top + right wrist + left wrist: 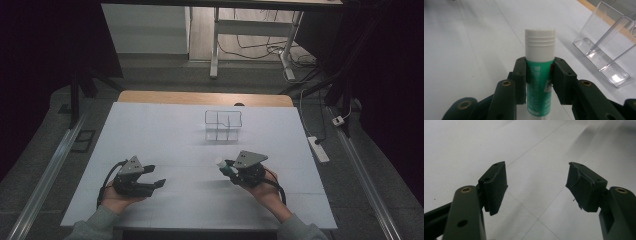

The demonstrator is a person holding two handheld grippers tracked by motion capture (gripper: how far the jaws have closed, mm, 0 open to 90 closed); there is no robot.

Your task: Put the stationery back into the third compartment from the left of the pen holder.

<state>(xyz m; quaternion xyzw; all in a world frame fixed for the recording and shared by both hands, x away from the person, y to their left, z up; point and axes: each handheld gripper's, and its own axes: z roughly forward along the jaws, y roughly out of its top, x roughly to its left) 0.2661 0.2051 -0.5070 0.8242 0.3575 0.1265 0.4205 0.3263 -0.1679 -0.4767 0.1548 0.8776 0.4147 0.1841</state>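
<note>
**Glue stick held ready before a clear organizer**

White sheeting covers the table (165, 130), with a strip of bare wood along the far edge and dark floor beyond. At mid-table stands a clear compartmented organizer (223, 125), its open top facing up, presumably the destination. The right gripper (226, 166) has its jaws clamped on the green body of a glue stick (539, 82), just below the white ribbed cap (540, 43). Gripping the barrel rather than the cap probably keeps the cap from pulling off and leaves the capped end projecting forward, toward the organizer (604, 37), which stands near but apart from it. The left gripper (155, 176) hovers low over the sheet, well apart from the organizer, jaws spread with nothing between its pads (496, 186). It appears idle, kept clear of the right hand's path.
</note>
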